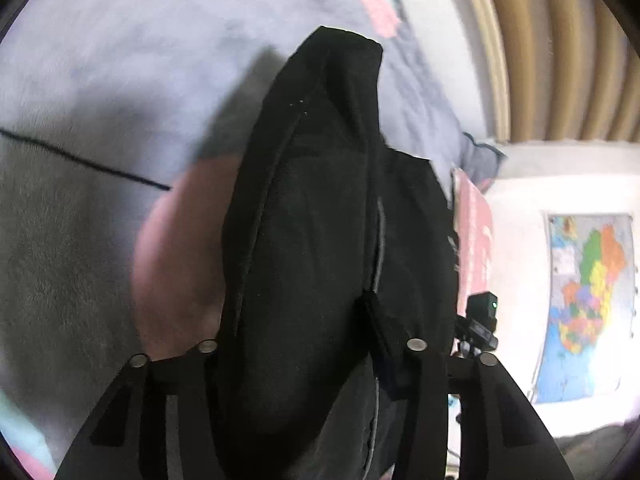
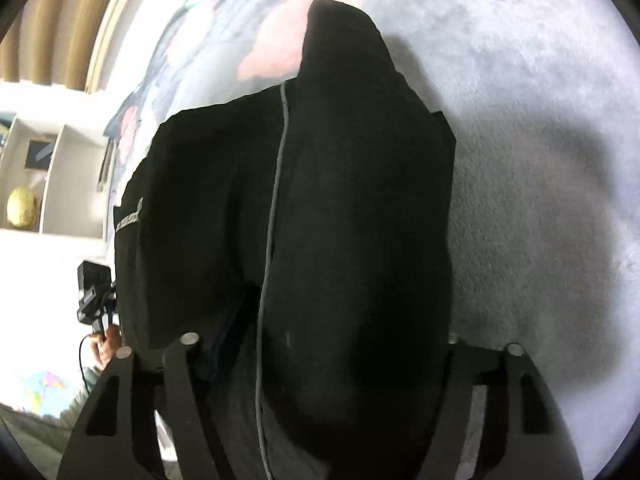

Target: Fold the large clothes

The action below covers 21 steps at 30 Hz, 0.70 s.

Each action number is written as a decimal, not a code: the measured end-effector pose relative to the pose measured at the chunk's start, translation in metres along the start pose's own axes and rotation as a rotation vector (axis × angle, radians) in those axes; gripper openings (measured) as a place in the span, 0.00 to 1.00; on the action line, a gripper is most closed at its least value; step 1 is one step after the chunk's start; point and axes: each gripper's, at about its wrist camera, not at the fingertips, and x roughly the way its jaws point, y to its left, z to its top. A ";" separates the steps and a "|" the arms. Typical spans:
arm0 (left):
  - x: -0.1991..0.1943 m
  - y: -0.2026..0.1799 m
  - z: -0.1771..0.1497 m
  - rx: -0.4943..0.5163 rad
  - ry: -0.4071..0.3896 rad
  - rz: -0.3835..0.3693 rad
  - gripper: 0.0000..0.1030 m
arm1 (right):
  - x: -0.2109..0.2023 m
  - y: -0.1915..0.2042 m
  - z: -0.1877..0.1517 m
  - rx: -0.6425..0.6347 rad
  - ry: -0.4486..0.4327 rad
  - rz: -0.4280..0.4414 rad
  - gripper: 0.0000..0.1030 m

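Observation:
A large black garment (image 1: 320,240) with a grey seam line hangs bunched from my left gripper (image 1: 312,344), whose jaws are shut on its fabric, above a grey fleece blanket (image 1: 80,240). In the right wrist view the same black garment (image 2: 340,220) drapes from my right gripper (image 2: 320,344), also shut on it. The cloth hides both sets of fingertips. Each gripper shows at the edge of the other's view: the right gripper (image 1: 480,320) and the left gripper (image 2: 94,300).
The grey blanket (image 2: 540,160) has pink patches (image 1: 180,260) and covers a bed. A colourful map (image 1: 588,300) hangs on a white wall. White shelves (image 2: 52,180) hold a gold ball. Tan curtains (image 1: 560,40) hang behind.

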 end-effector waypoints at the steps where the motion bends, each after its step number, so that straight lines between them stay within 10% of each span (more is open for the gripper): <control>1: 0.001 -0.001 0.000 0.002 0.007 -0.002 0.48 | 0.001 -0.001 -0.001 -0.003 0.010 0.004 0.68; 8: 0.034 0.018 0.007 -0.124 0.077 -0.048 0.70 | 0.027 -0.004 0.004 0.051 0.050 0.078 0.88; 13: 0.023 -0.013 -0.006 -0.026 0.006 -0.044 0.39 | 0.004 0.022 -0.008 -0.013 -0.011 0.055 0.43; 21: -0.033 -0.104 -0.052 0.144 -0.082 -0.164 0.34 | -0.056 0.111 -0.057 -0.147 -0.130 0.058 0.35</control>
